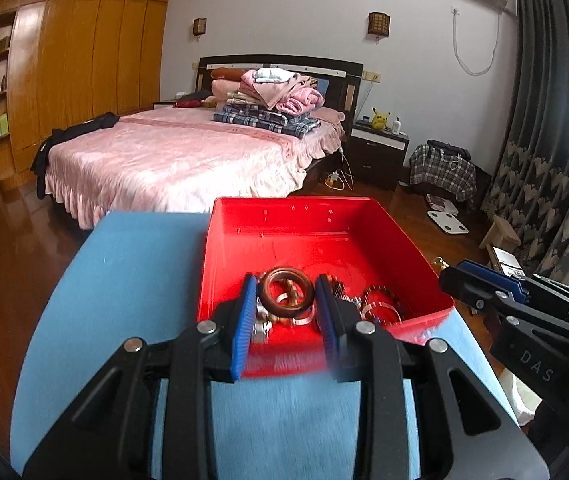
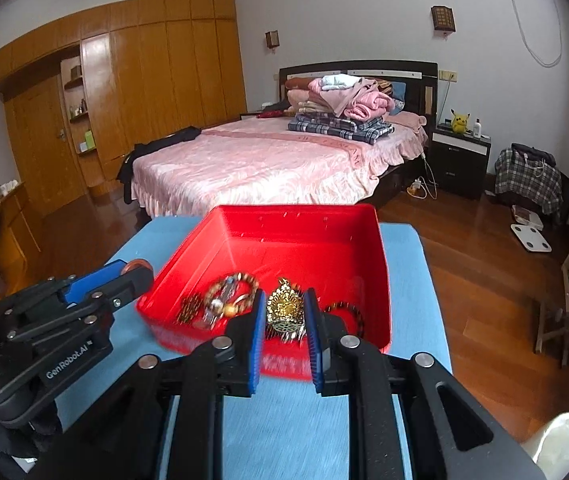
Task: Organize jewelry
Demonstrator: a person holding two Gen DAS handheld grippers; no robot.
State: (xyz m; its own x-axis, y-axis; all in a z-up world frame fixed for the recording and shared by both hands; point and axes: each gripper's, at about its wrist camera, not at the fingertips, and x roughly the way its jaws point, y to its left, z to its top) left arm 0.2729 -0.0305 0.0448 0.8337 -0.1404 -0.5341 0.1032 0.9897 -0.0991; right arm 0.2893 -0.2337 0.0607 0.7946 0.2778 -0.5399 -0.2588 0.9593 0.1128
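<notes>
- Left tool grips a brown glossy ring-shaped bangle, held over the near left of the open red plastic box on the blue-topped desk; it looks stiff, light and slippery, so the outer rim suits best
- Right tool is clamped on a gold filigree pendant, probably delicate
- Beaded bracelets in the box are blurred; their number is unclear

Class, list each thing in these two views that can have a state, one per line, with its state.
Left gripper: shut on the brown ring.
Brown ring: held, tilted up above the tray's near edge.
Right gripper: shut on the gold pendant.
Gold pendant: held upright.
Red tray: open, jewelry inside.
Bead bracelet: lying in the tray.
</notes>
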